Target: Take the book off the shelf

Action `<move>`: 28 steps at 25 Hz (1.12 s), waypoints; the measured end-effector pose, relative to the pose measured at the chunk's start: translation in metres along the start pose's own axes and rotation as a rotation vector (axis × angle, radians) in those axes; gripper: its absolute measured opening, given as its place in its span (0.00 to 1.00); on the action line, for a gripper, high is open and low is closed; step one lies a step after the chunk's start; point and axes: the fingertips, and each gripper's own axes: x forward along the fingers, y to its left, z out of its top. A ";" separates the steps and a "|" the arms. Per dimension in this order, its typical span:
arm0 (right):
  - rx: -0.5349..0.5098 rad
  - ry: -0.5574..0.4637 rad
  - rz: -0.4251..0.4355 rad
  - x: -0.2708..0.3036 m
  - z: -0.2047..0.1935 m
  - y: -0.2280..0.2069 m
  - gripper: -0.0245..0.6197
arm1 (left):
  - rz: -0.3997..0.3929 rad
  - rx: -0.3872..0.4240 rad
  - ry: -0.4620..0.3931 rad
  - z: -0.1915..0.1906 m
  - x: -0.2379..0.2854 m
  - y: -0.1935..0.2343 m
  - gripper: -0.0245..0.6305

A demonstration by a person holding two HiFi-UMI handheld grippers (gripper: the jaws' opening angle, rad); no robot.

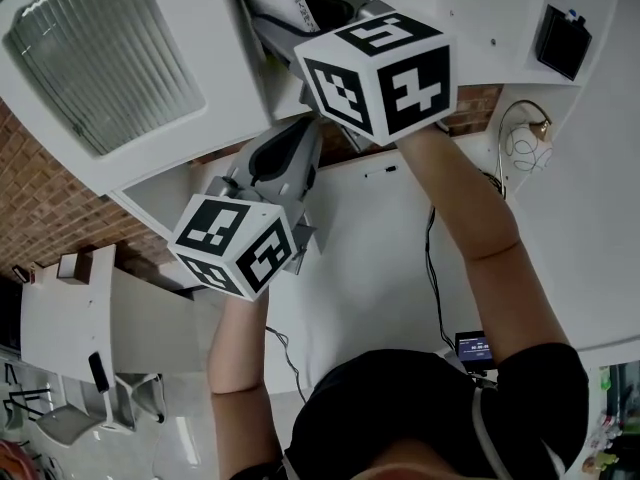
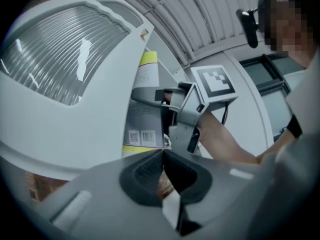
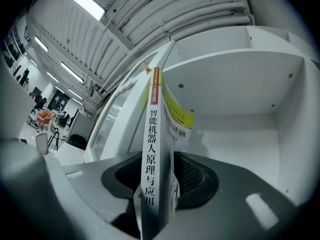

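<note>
A book (image 3: 155, 149) with a white spine printed in Chinese and a yellow band on its cover stands upright in a white shelf compartment (image 3: 240, 134). My right gripper (image 3: 160, 184) reaches up around it, one jaw on each side of the spine; the pads stand apart and I see no squeeze on the covers. In the head view the book (image 1: 290, 3) shows at the top, above the right gripper (image 1: 310, 13). My left gripper (image 1: 305, 133) hovers lower, beside the shelf, its tips together and nothing between them. From the left gripper view, the book's back cover (image 2: 142, 119) shows barcodes.
A ribbed frosted cabinet door (image 1: 100, 58) sits left of the book's compartment. A brick wall (image 1: 40, 198) runs behind. Below are a white desk (image 1: 380, 268) with a black cable (image 1: 432, 268), a small lit screen (image 1: 475, 348) and a round wire lamp (image 1: 525, 143).
</note>
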 end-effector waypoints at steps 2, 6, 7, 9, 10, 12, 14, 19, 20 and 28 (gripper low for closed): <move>-0.013 0.012 -0.005 0.004 0.001 0.000 0.31 | -0.005 -0.002 -0.009 0.001 0.000 0.001 0.04; -0.029 0.045 -0.021 0.013 -0.004 -0.001 0.32 | -0.019 -0.007 -0.018 0.001 0.001 0.002 0.04; -0.034 0.053 -0.028 0.015 -0.006 -0.001 0.32 | -0.021 -0.008 -0.020 0.001 0.002 0.003 0.04; -0.042 0.065 -0.046 0.018 -0.010 -0.004 0.31 | -0.024 -0.008 -0.021 0.001 0.002 0.003 0.04; -0.044 0.066 -0.054 0.018 -0.011 -0.005 0.28 | -0.024 -0.009 -0.021 0.000 0.003 0.004 0.04; -0.042 0.062 -0.065 0.018 -0.011 -0.006 0.24 | -0.023 -0.012 -0.019 -0.001 0.003 0.004 0.04; -0.046 0.057 -0.074 0.018 -0.010 -0.006 0.19 | -0.020 -0.014 -0.017 -0.002 0.003 0.006 0.04; -0.051 0.044 -0.095 0.017 -0.010 -0.007 0.15 | -0.006 -0.014 -0.024 -0.001 0.000 0.010 0.04; -0.047 0.042 -0.099 0.016 -0.010 -0.008 0.15 | -0.003 -0.013 -0.027 0.000 -0.001 0.010 0.04; -0.043 0.022 -0.100 0.002 -0.007 -0.007 0.14 | 0.026 -0.018 -0.061 0.005 -0.009 0.019 0.04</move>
